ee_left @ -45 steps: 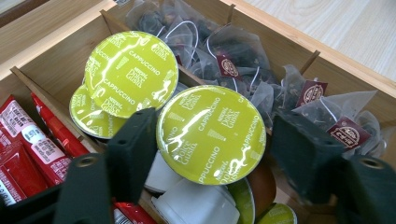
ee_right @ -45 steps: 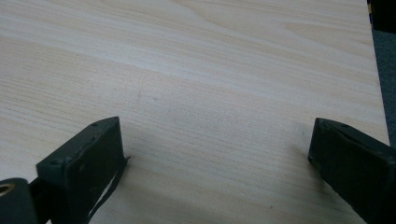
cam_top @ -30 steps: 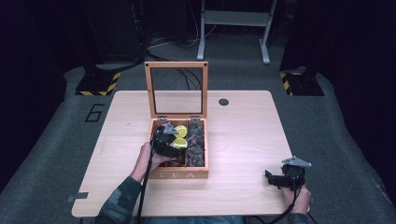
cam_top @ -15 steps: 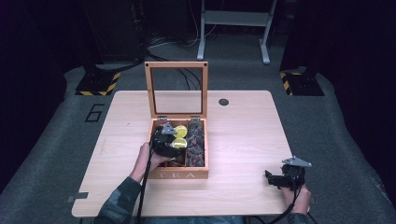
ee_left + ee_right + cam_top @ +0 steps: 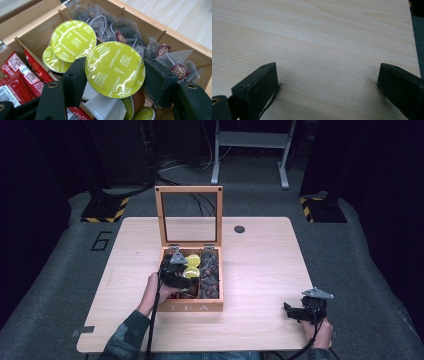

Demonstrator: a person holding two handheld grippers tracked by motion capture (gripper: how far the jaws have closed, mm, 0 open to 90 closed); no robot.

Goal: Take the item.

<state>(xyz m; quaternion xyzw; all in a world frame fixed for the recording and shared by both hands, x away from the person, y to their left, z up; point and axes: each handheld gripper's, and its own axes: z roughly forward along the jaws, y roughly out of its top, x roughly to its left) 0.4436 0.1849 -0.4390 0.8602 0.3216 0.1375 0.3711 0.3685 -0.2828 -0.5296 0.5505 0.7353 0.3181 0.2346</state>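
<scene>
the front wall of the open wooden compartment box (image 5: 192, 307) on the table bears "tea". the round yellow-green foil capsule lids (image 5: 114, 68) inside it repeat "nescafé dolce gusto" and "cappuccino". a large "6" (image 5: 101, 240) is marked on the grey floor left of the table. print on the red sachets (image 5: 18, 75) and dark red teabag tags (image 5: 163, 51) is too small to read.

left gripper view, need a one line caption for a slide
Left gripper clamps a green cappuccino capsule above a wooden tea box of capsules, tea bags and red sachets.
</scene>
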